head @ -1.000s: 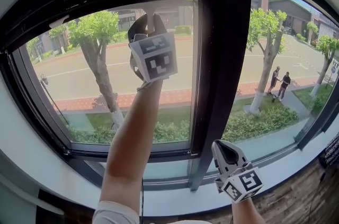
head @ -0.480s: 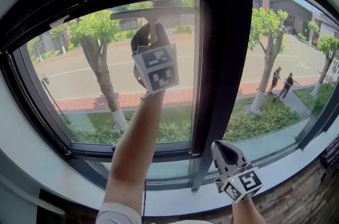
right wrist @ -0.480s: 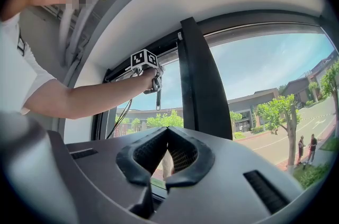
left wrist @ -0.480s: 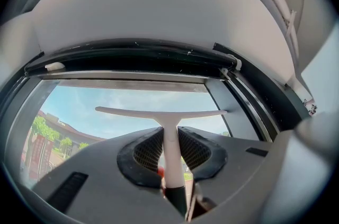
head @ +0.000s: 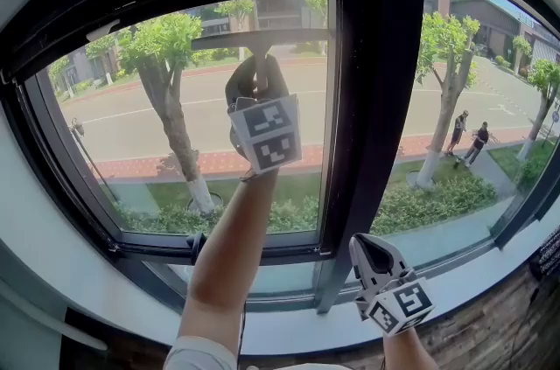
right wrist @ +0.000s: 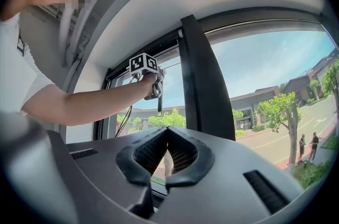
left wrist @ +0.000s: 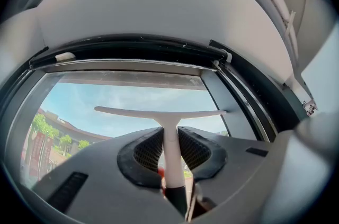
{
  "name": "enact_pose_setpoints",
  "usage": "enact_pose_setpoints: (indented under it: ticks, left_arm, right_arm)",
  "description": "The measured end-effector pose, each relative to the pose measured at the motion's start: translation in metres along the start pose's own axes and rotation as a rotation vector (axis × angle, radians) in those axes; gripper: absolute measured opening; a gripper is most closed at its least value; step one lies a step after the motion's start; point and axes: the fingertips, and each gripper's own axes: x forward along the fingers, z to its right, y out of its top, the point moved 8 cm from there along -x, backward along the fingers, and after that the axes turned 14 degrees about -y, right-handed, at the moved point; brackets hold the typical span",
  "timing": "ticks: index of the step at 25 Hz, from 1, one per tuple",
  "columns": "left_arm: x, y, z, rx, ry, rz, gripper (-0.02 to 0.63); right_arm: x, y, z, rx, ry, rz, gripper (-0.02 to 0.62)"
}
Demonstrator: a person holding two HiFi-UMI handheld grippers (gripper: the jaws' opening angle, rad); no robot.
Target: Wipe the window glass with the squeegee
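Squeegee [head: 262, 38] clamped in left gripper [head: 256, 82] at glass [head: 131, 119] beside dark mullion [head: 378, 97]; right gripper [head: 371, 247] clenched empty.

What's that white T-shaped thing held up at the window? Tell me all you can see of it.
It is the squeegee, seemingly white plastic: a long thin crossbar set level on a straight stem that turns black lower down. It stands upright, crossbar uppermost, with the left gripper shut on the stem. In the head view it shows dark against the daylight, high on the left pane of window glass. Whether its edge touches the glass I cannot tell.
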Motion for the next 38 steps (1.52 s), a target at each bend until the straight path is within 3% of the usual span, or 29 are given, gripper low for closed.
enact_pose_setpoints:
  ticks: [38]
  left_arm:
    - [-0.08, -0.125, 0.029, -0.057, -0.027, -0.179, 0.092]
  right_arm:
    - [-0.005, -0.013, -0.008, -0.014, 0.043, -0.033, 0.011]
